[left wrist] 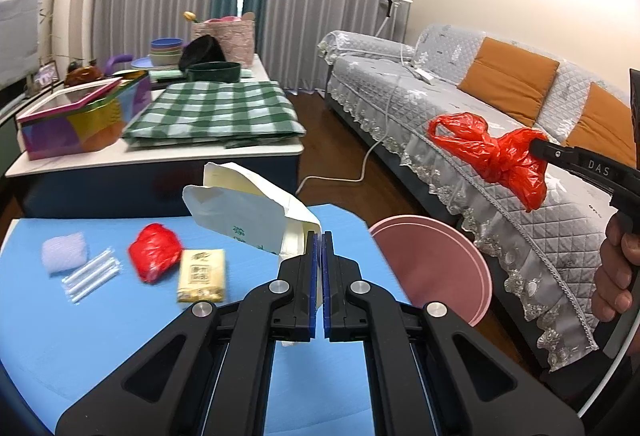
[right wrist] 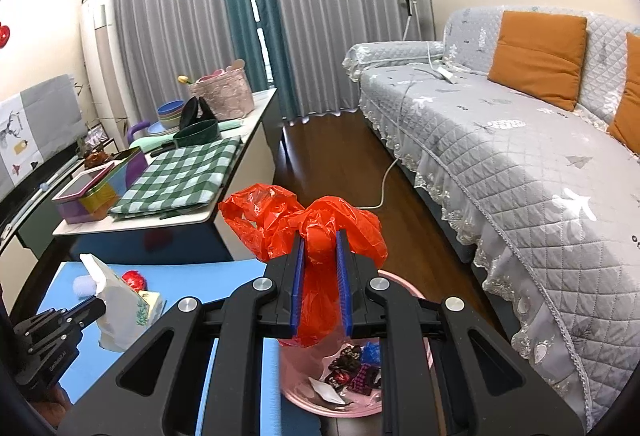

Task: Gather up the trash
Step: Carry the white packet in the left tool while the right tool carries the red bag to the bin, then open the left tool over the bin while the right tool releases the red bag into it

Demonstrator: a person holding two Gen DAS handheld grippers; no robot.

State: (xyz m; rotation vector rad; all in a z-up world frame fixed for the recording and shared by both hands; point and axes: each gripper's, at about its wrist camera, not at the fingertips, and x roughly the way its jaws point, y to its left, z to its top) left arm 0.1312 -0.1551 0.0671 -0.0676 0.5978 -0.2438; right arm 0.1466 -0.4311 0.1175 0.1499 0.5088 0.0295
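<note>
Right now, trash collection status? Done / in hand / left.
Done: wrappers and a paper scrap already lie in the pink bin.
In hand: right gripper clamps the orange plastic bag above the bin; left gripper pinches the white paper bag.
Left on the blue mat: red wad, yellow packet, clear straws, pale mesh puff.

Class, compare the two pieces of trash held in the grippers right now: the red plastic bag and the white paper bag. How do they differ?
The red plastic bag is thin, crinkled and knotted, while the white paper bag is stiffer, creased, with green print. The right gripper holds the plastic bag over the pink bin; the left gripper holds the paper bag over the blue mat. Both are clamped and lifted.
</note>
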